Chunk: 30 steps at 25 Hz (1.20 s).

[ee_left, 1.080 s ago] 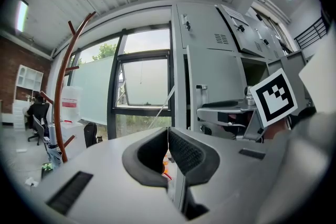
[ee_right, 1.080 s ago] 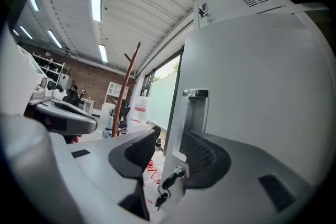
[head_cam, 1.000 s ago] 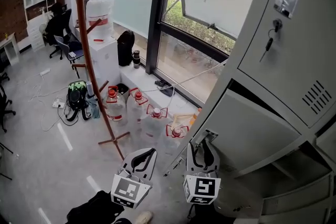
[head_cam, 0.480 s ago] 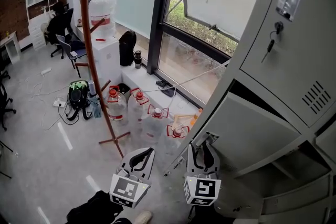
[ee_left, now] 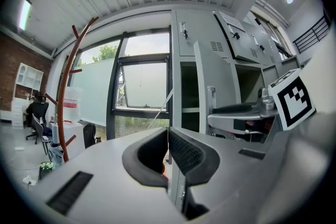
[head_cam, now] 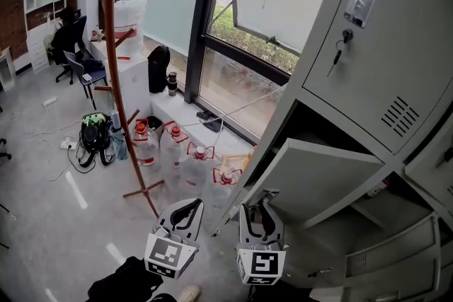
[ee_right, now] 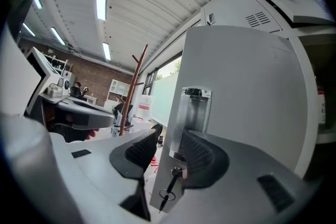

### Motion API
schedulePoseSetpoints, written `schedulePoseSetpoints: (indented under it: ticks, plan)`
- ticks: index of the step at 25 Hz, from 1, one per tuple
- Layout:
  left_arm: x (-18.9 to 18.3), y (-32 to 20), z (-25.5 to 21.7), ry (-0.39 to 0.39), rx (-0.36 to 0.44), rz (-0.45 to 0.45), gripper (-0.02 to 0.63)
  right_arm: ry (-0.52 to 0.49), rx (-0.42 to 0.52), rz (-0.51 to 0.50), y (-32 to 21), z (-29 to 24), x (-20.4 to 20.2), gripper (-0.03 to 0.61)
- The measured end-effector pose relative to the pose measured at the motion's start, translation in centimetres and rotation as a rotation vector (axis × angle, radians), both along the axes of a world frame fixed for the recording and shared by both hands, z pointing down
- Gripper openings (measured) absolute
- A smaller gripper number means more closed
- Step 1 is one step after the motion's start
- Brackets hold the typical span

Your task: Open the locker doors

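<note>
**Locker door, partly open: grip being taken**

Right hand-held gripper (ee_right: 165,147): jaws wide, closing astride the free edge of the grey sheet-steel locker door (ee_right: 247,97), beside its recessed chrome handle (ee_right: 191,110); pads not yet pressing; next, likely clamp and swing outward; left hand-held gripper (ee_left: 168,147): jaws together, empty, near the door.

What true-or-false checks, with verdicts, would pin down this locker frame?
1. The left gripper has its fingers together, holding nothing. True.
2. The right gripper is clear of every door. False: the edge of the open door, by its handle, stands between its closing fingers, which do not squeeze it yet.
3. A key hangs from the top locker door. True.
4. The bottles under the window have blue caps. False: the caps are red.
</note>
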<state>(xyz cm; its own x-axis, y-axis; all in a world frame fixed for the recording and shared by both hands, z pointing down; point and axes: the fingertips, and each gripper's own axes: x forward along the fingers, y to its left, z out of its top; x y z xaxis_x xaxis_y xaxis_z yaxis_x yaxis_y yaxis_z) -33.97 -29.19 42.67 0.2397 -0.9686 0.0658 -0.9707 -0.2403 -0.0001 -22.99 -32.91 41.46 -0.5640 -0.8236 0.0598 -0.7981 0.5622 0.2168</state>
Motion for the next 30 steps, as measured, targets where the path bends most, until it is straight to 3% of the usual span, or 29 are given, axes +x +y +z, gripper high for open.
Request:
schedulePoseSetpoints:
  ticks: [10, 30]
  plan:
    - [3.1, 2.2, -0.7, -0.002, 0.025, 0.082, 0.025, 0.012, 0.008, 0.044, 5.3, 0.0, 2.2, 0.162]
    - [9.0, 5.0, -1.2, -0.020, 0.040, 0.255, 0.025, 0.007, 0.016, 0.164, 10.6, 0.1, 6.1, 0.138]
